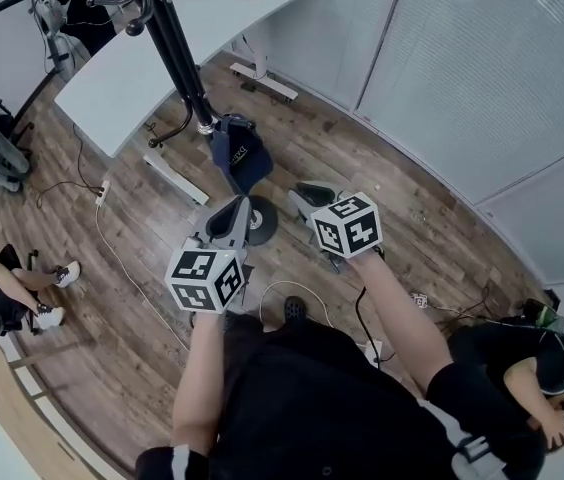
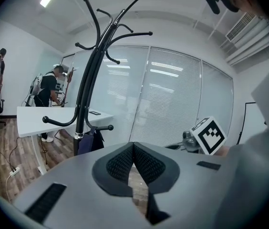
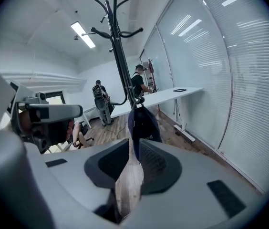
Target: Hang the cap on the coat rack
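Wood floor (image 1: 402, 208), frosted glass walls. The cap (image 1: 245, 158) hangs from a low hook of the coat rack (image 1: 177, 58), so I judge the hanging done. My left gripper (image 1: 234, 218) is pressed together and my right gripper (image 1: 307, 196) is slightly spread. Both are empty and apart from the cap. Next I'd only draw back without snagging it.

The left gripper (image 2: 133, 148) is pointing toward a black coat rack (image 2: 87, 85), its jaws meeting at the tips with nothing between them. A dark cap (image 2: 89, 141) is hanging low beside the pole. A person (image 2: 46, 92) is standing behind a white table (image 2: 34, 118). A marker cube (image 2: 209, 135) is showing at right.
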`<state>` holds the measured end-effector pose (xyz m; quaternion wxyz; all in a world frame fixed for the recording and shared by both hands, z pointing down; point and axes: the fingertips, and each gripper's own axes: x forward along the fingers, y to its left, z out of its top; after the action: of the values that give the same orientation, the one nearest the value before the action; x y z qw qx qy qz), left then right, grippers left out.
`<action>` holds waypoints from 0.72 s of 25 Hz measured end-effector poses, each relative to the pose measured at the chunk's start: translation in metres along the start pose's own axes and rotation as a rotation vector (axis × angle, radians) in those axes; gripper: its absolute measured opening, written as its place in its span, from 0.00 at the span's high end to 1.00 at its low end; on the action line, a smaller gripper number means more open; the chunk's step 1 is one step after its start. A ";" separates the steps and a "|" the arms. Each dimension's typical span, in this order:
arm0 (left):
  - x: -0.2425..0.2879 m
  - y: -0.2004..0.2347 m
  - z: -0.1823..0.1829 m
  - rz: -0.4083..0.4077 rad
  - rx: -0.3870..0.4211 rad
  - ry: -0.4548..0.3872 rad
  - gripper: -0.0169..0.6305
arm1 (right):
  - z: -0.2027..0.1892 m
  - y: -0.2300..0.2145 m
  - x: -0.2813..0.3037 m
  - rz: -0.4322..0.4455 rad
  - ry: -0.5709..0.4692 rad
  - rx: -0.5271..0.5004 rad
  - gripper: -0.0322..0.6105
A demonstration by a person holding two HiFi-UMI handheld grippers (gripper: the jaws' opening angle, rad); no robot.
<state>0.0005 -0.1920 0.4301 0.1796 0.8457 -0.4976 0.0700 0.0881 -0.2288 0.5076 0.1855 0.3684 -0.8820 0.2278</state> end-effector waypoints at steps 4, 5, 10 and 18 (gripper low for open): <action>0.004 -0.001 0.005 -0.008 0.011 -0.004 0.95 | 0.027 0.004 -0.018 -0.019 -0.093 -0.007 0.84; 0.004 -0.001 0.007 -0.009 0.015 -0.007 0.95 | 0.034 0.006 -0.022 -0.018 -0.115 -0.009 0.84; 0.001 0.001 0.026 -0.005 0.031 -0.046 0.95 | 0.067 0.019 -0.040 -0.001 -0.204 -0.038 0.85; -0.015 0.004 0.037 0.008 0.071 -0.069 0.95 | 0.086 0.037 -0.057 0.064 -0.307 -0.053 0.88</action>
<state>-0.0129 -0.1955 0.3925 0.1319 0.8516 -0.5039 0.0594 0.0850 -0.2203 0.3984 0.0508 0.3655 -0.9171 0.1512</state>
